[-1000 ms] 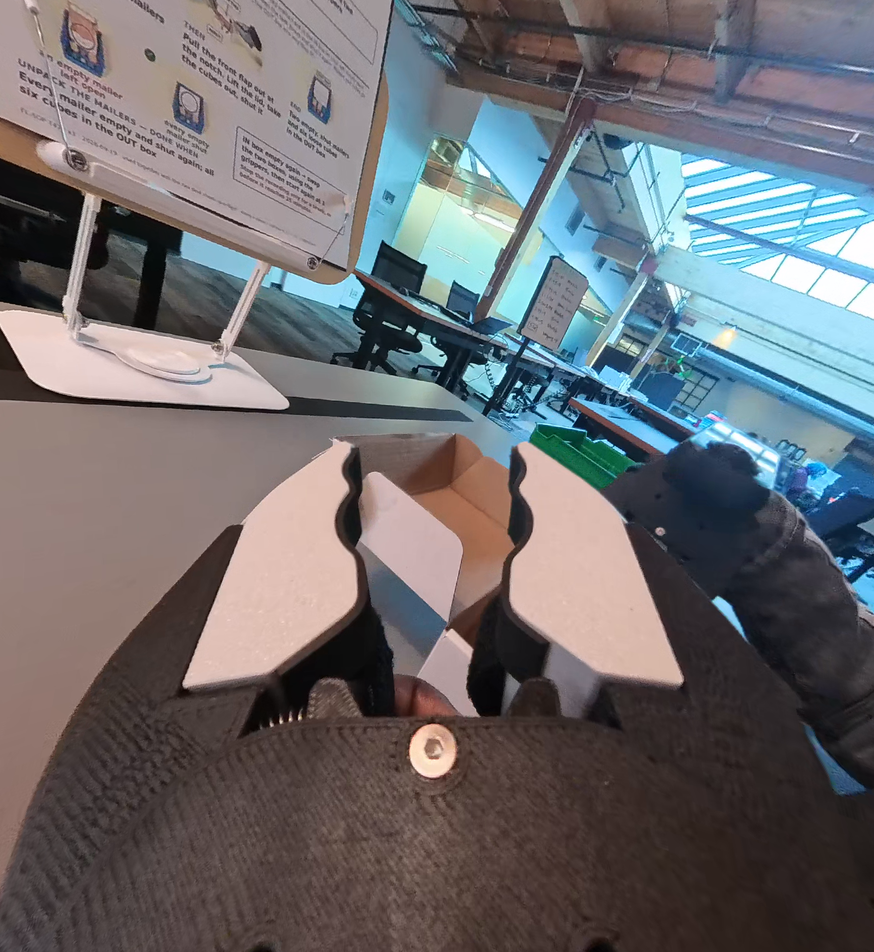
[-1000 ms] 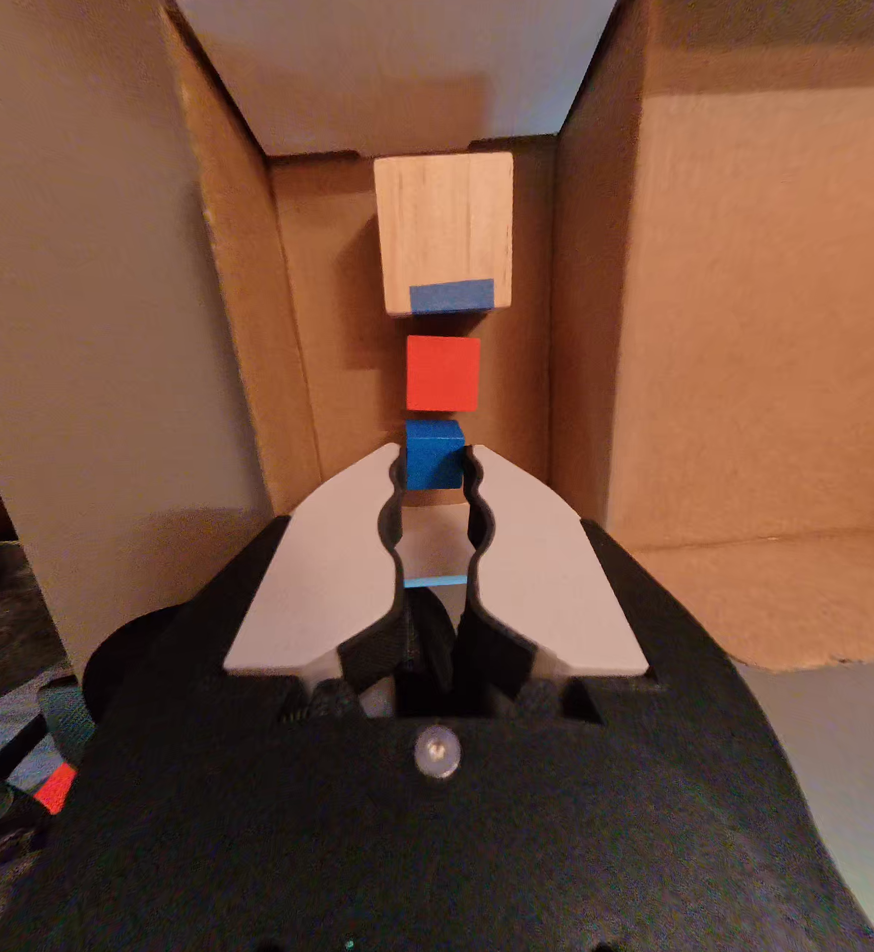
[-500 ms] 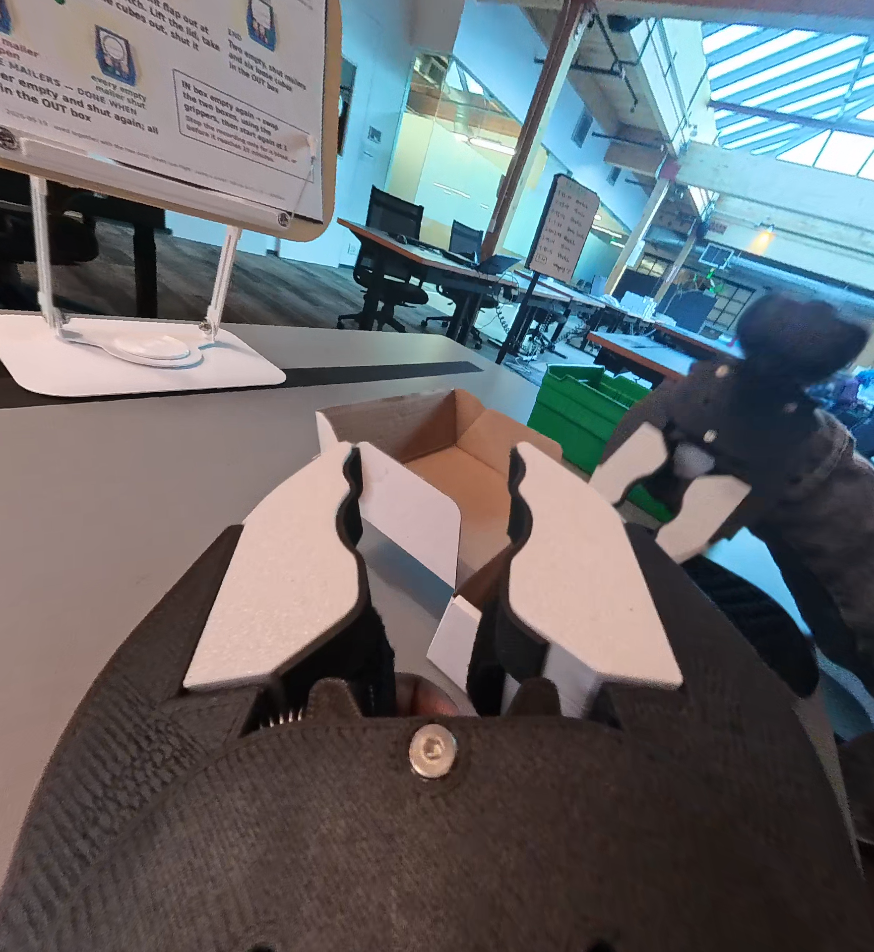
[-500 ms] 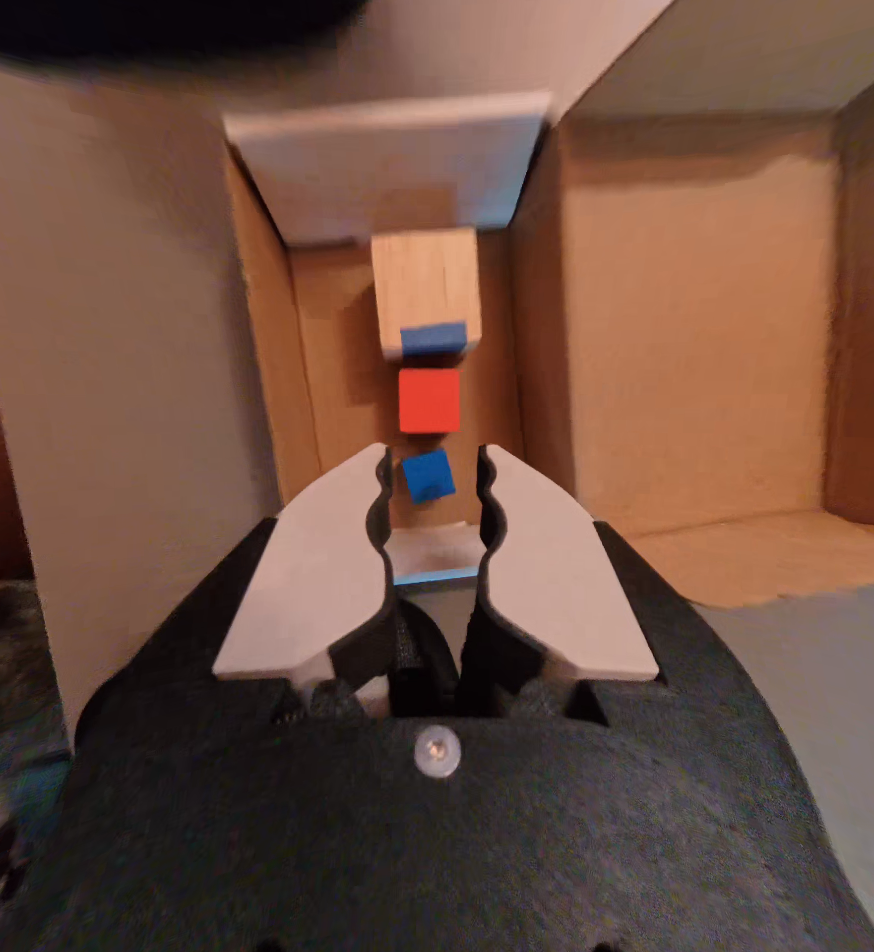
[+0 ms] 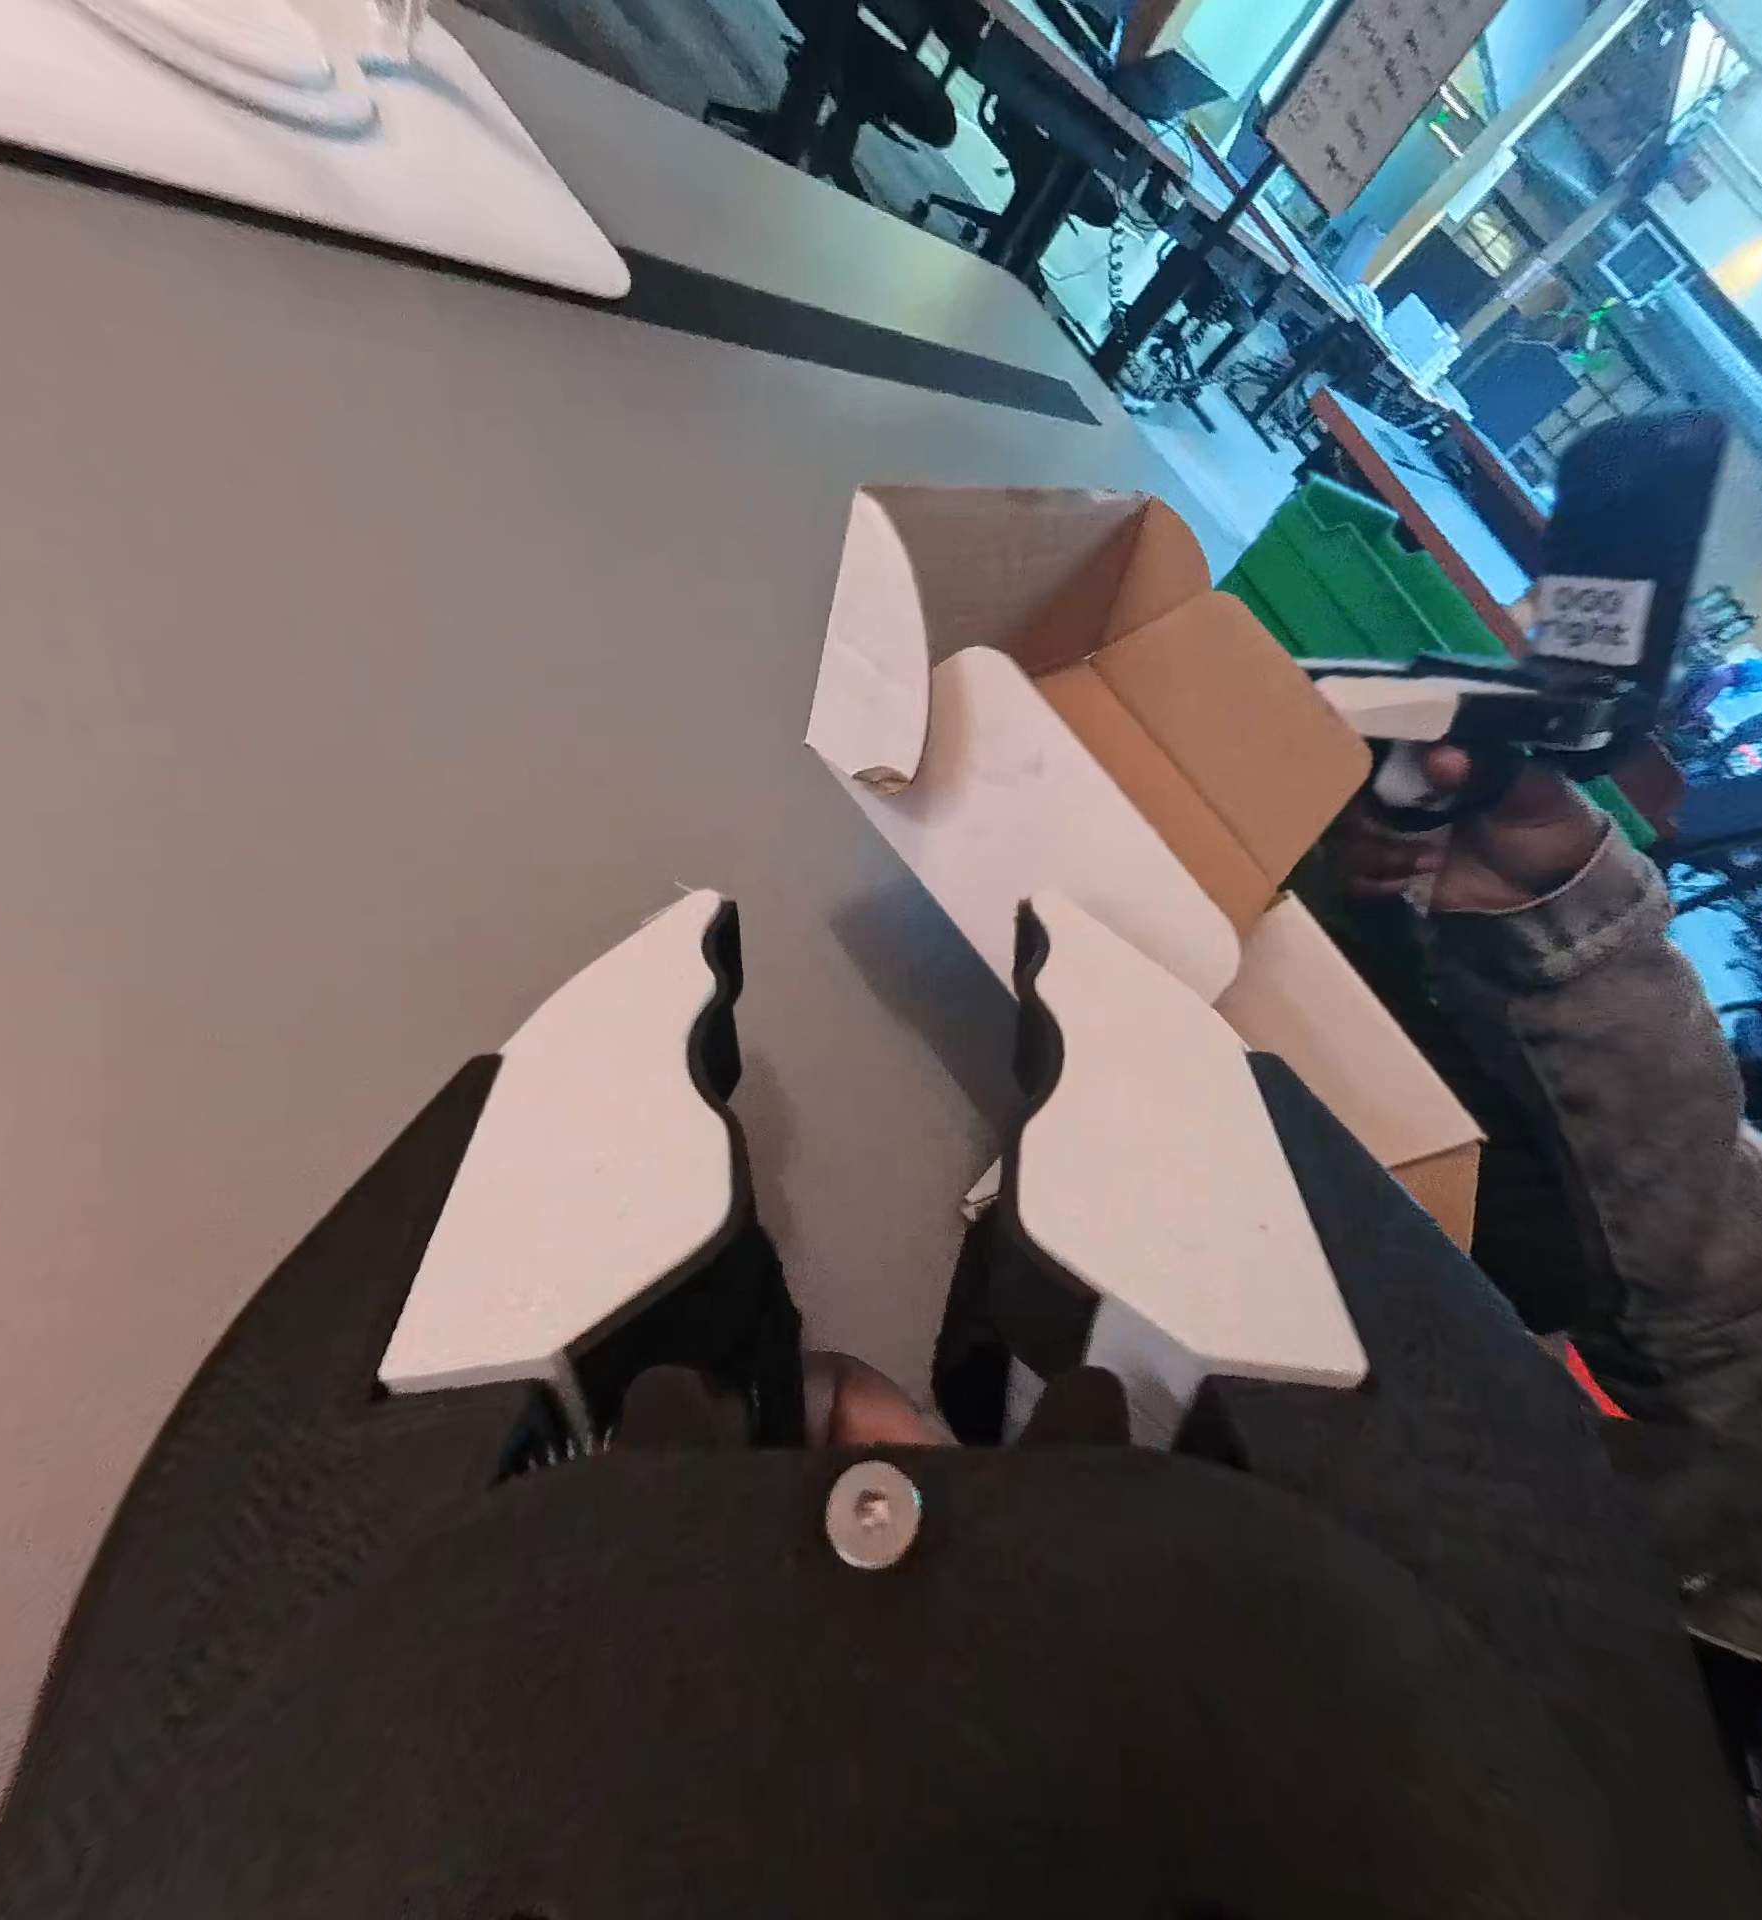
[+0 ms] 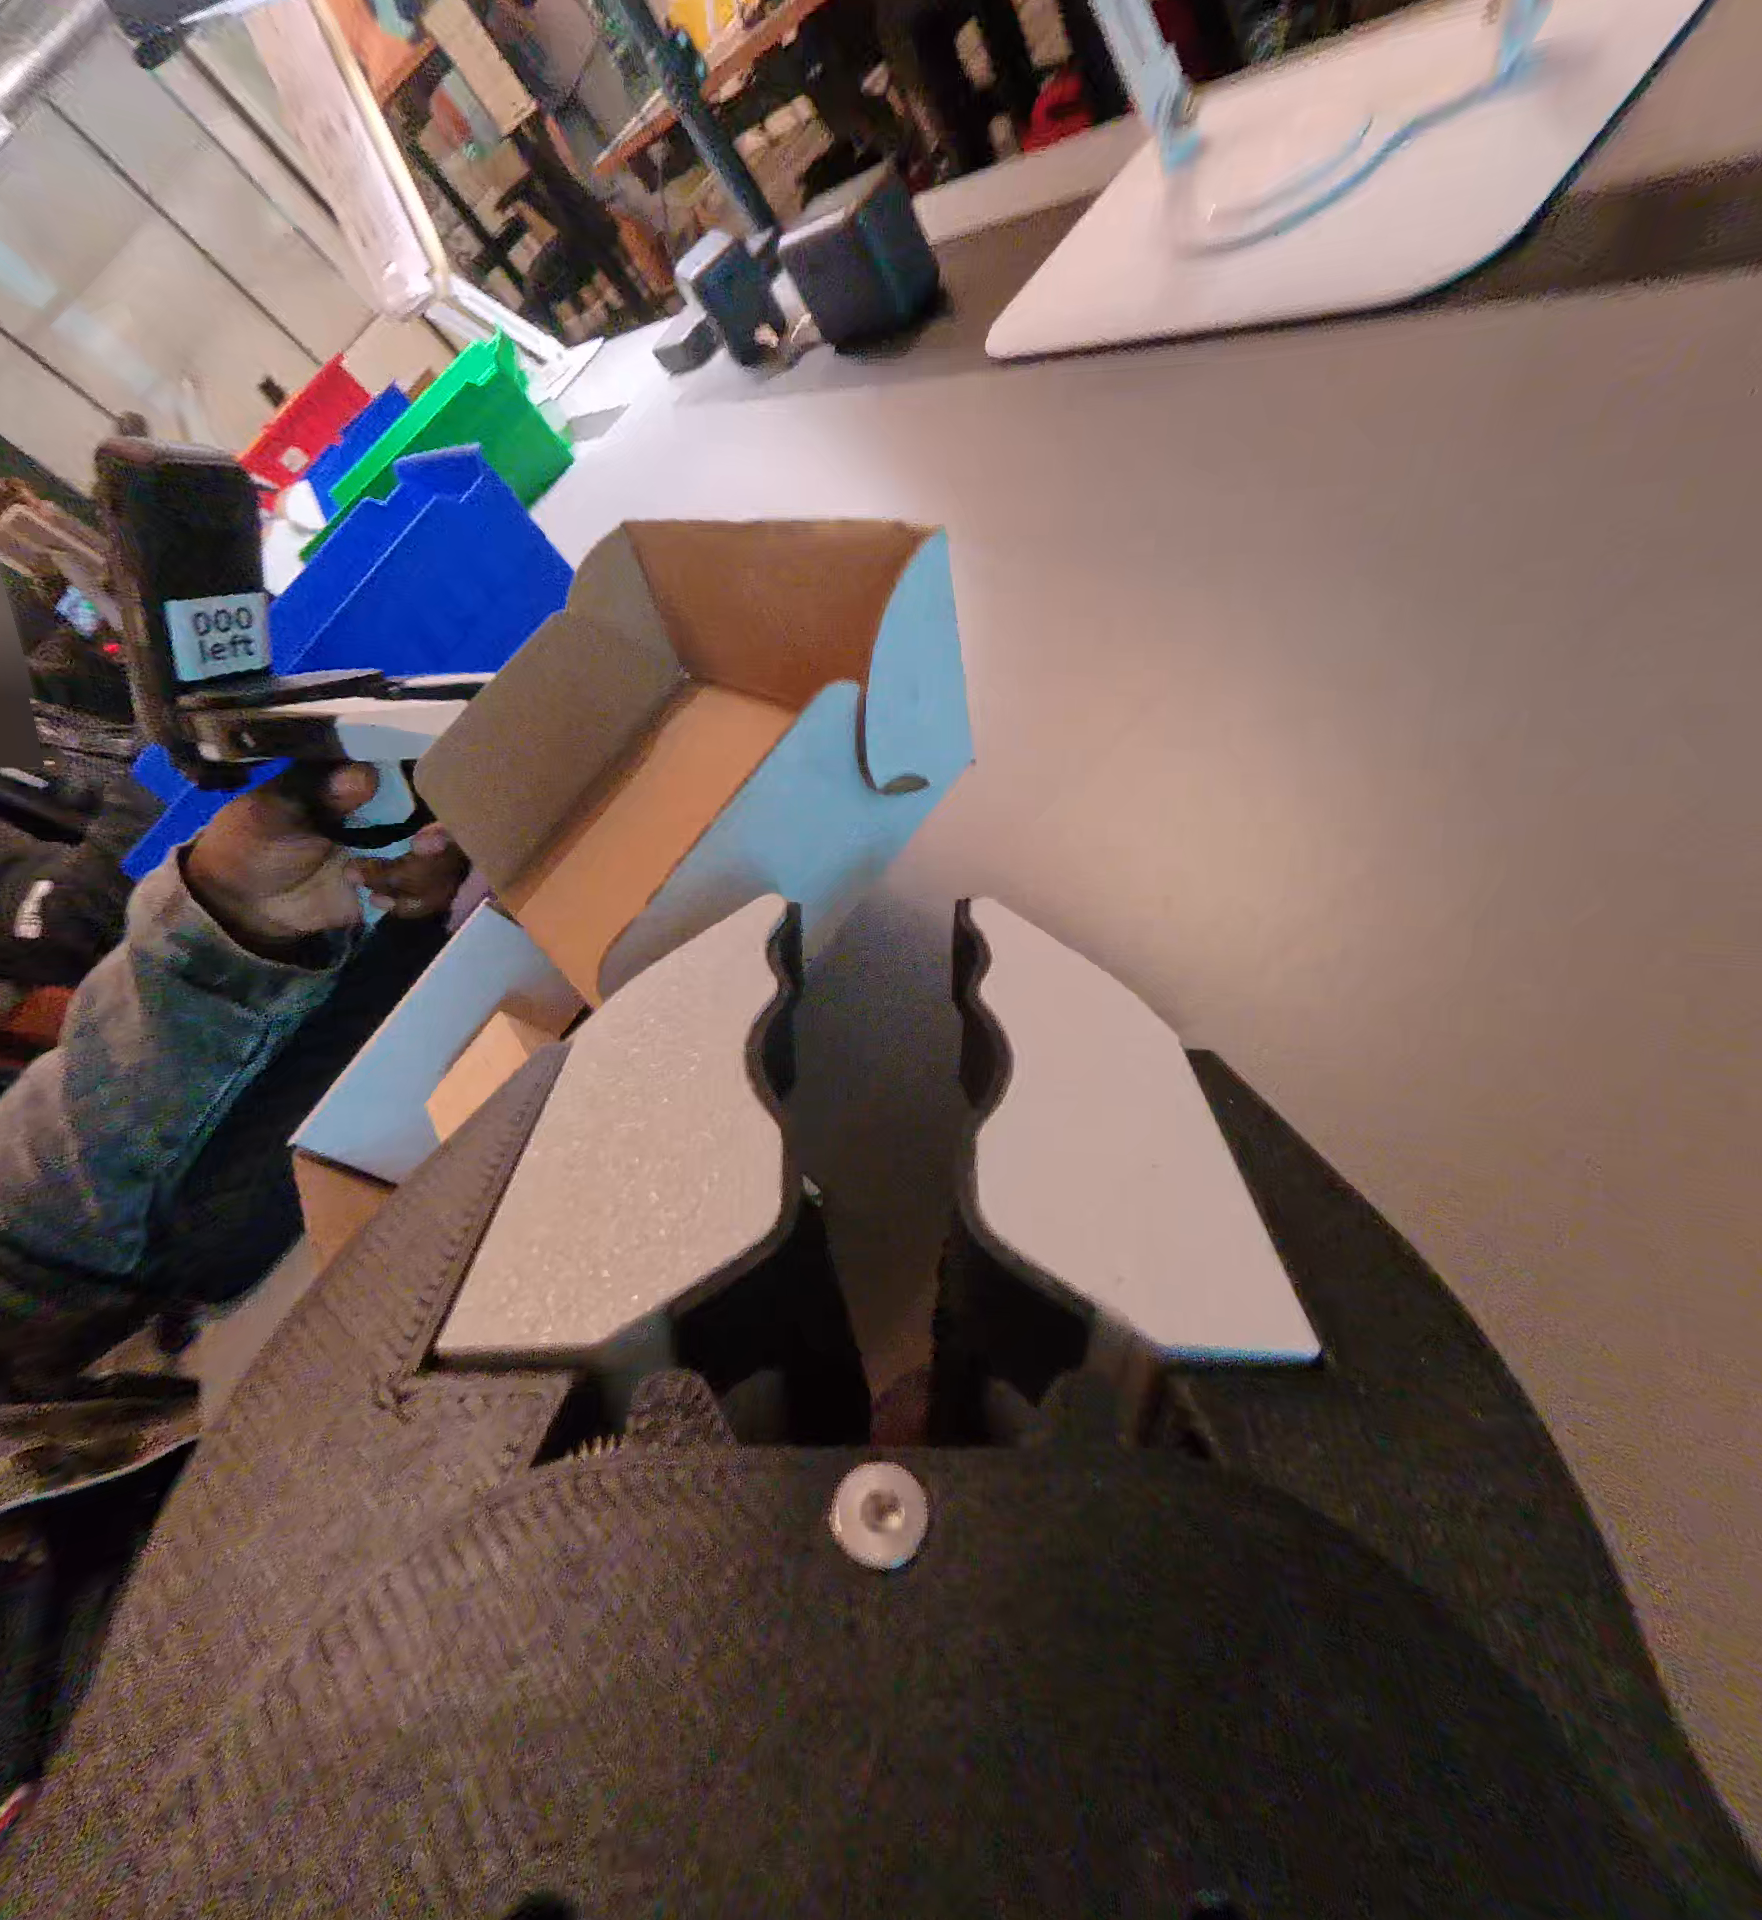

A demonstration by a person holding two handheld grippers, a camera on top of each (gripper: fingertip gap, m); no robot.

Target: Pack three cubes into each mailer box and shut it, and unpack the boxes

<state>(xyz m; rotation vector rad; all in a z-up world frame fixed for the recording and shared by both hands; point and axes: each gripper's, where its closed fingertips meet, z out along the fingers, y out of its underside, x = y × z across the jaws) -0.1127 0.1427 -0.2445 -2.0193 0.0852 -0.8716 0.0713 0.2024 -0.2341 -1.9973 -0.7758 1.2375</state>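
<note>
The left tool point(image 5: 872, 925) hangs above the grey desk point(image 5: 337, 623) with its jaws spread wide and nothing between them; the right tool point(image 6: 877, 920) is likewise parted, a little less, and empty. The open mailer box point(image 5: 1053, 717) lies ahead of both and between them: ahead and to the right of the left tool, ahead and to the left of the right one. It sits near the desk's near edge, its white outer walls and brown inside showing, a side flap standing up at its far end and its lid laid open toward the person. The box's long axis runs roughly away from the near edge, on a slant in both views. From these angles the interior floor looks bare as far as it shows, though the near part is hidden, so whether any cubes are inside cannot be told. Neither tool touches the box; each is just beside a long wall, about equally near, so closing the lid looks like work for either or both. The desk is smooth and matt, with a dark strip near its far edge and a white stand base point(image 5: 264, 156) at the far left corner. Blue and green bins point(image 6: 441, 561) stand beyond the desk's left side, with an open workshop of desks and chairs behind.
</note>
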